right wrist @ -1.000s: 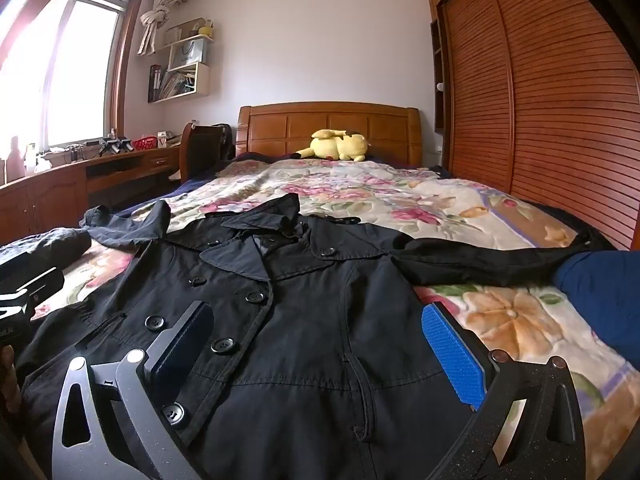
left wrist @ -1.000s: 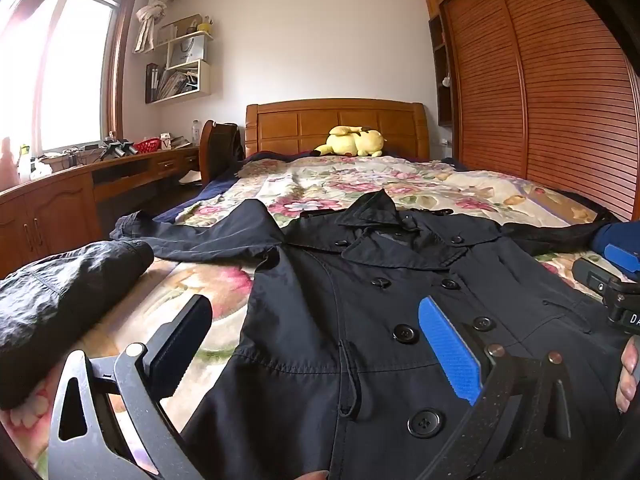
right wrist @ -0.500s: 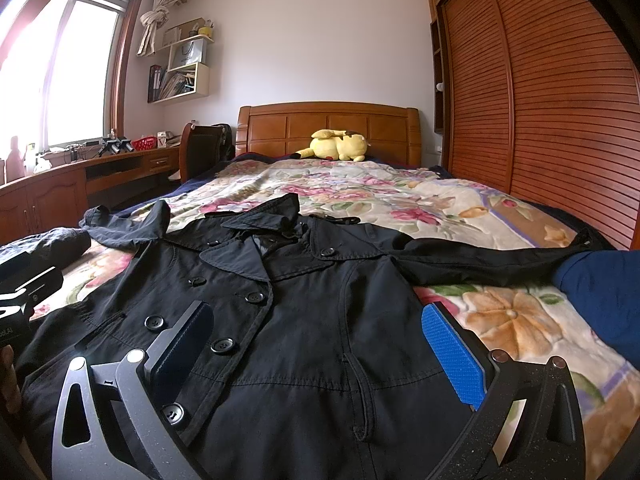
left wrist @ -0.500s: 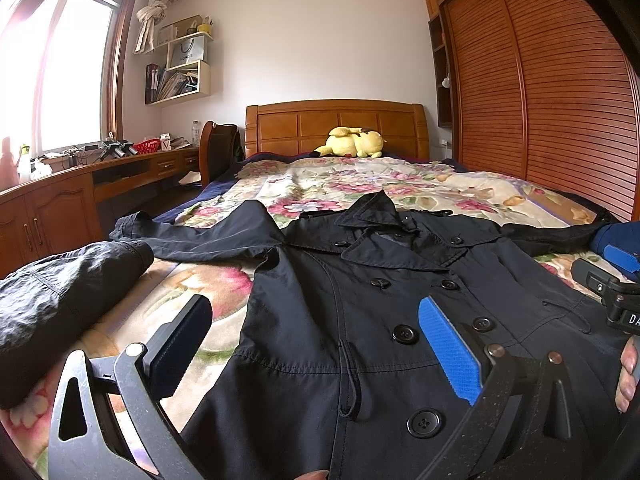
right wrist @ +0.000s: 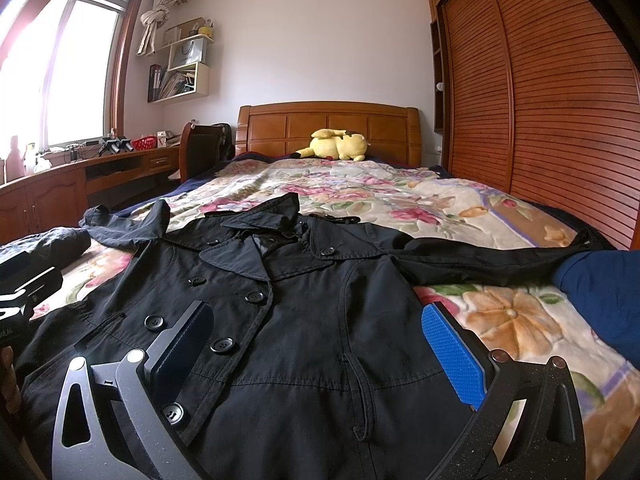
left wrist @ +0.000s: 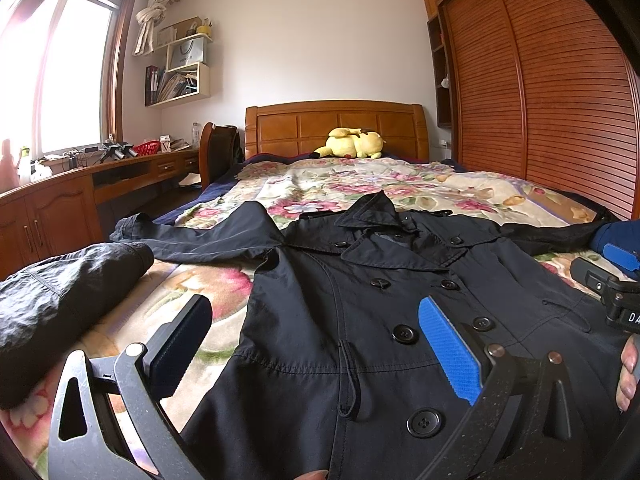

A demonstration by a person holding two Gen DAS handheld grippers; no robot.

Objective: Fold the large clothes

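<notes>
A black double-breasted coat (left wrist: 360,304) (right wrist: 304,320) lies face up and spread flat on the floral bedspread, collar toward the headboard, both sleeves stretched out sideways. My left gripper (left wrist: 316,344) hovers open over the coat's lower left front, nothing between its fingers. My right gripper (right wrist: 316,344) is open too, low over the coat's lower right front. Each gripper shows at the edge of the other's view, and a hand's fingertips (left wrist: 628,376) appear at the right edge.
A crumpled dark garment (left wrist: 60,304) lies at the bed's left side. A blue cloth (right wrist: 600,292) sits at the right edge. A yellow plush toy (left wrist: 352,144) rests by the wooden headboard. A desk (left wrist: 80,184) runs along the left, a slatted wardrobe (left wrist: 560,100) along the right.
</notes>
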